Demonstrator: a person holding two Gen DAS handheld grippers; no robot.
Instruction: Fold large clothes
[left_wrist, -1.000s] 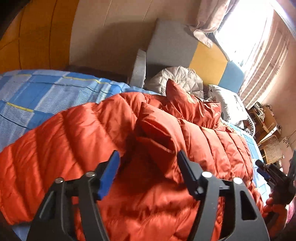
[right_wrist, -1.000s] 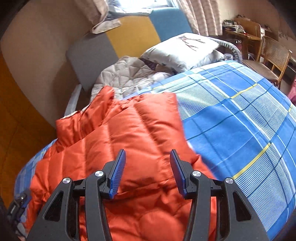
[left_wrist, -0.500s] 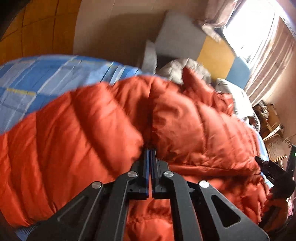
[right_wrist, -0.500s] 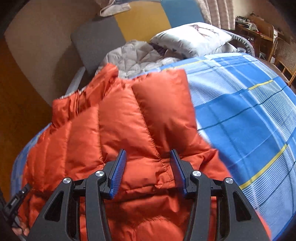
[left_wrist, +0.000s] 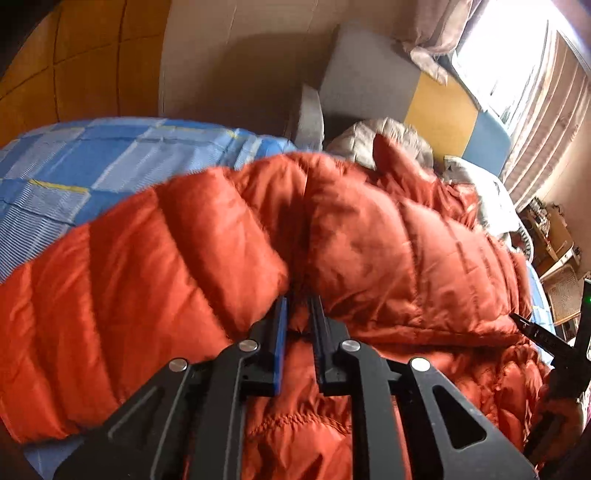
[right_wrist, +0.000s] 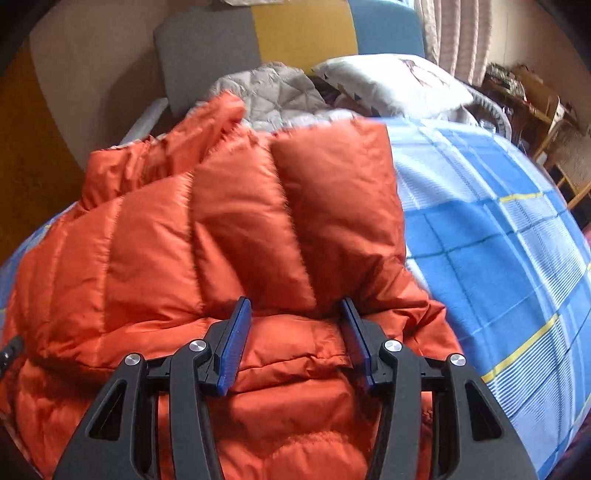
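— Where is the jacket lying?

— The orange down jacket (left_wrist: 369, 240) is sprawling puffed across the blue checked bedspread (left_wrist: 92, 166), with a folded panel resting on top of its body.

— What is the left gripper (left_wrist: 298, 306) doing?

— Its jaws are standing nearly closed, leaving only a narrow slot, and a fold of the jacket is sitting pinched between them.

— And the right gripper (right_wrist: 293, 310)?

— It is gaping wide, its blue pads (right_wrist: 236, 332) touching the edge of the folded panel without clamping it. A grey quilt (right_wrist: 273, 92) and white pillow (right_wrist: 391, 85) are lying beyond.

puffy orange jacket (right_wrist: 229, 229) folded on bed.
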